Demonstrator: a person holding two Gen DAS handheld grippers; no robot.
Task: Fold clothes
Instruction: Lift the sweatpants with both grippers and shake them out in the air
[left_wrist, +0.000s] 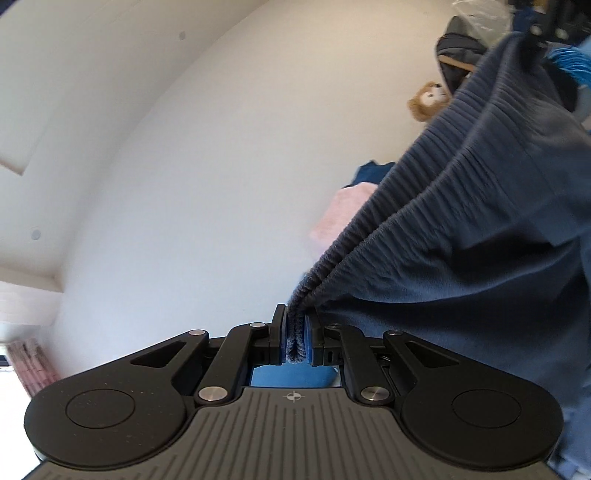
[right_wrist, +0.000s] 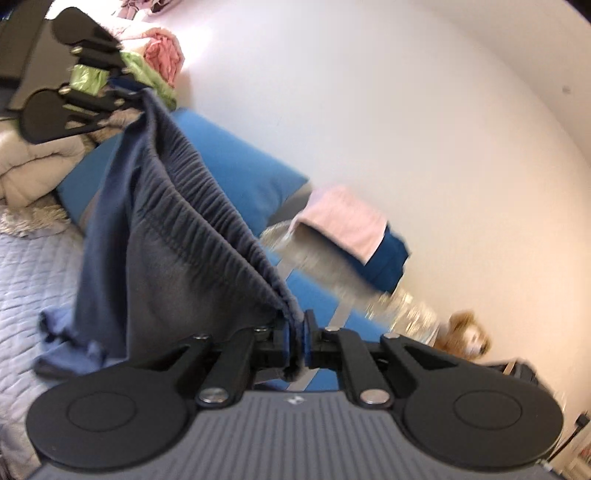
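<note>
the dark blue-grey trousers (right_wrist: 173, 236) hang in the air, stretched by their gathered elastic waistband (left_wrist: 436, 192) between the two tools, not folded into any neat shape. the cloth droops loose, and in the right wrist view its lower end trails down at about 8 o'clock onto the quilted bed (right_wrist: 22, 266). this could be the garment lifted to be spread out for folding, or lifted midway to bring one half over the other; the pictures don't settle which. a pink towel on a blue item (right_wrist: 347, 218) sits flat and squared on the blue cover (right_wrist: 240, 162) at about 2 o'clock, looking folded, while crumpled clothes (right_wrist: 162, 51) lie heaped at about 11 o'clock, so i'd judge more folding remains.

going left to right: the left hand-held gripper (left_wrist: 295, 339) is clamped on one end of the waistband, a bunch of ribbed fabric pinched between its blue pads. from there the band runs up toward 1 o'clock to the other tool. the right hand-held gripper (right_wrist: 295, 343) is likewise pressed together on the opposite end of the band, a tuft of cloth poking out below its pads, and the trousers stretch away toward 10 o'clock. a small plush toy (right_wrist: 469, 336) rests by the wall at about 3 o'clock.
</note>
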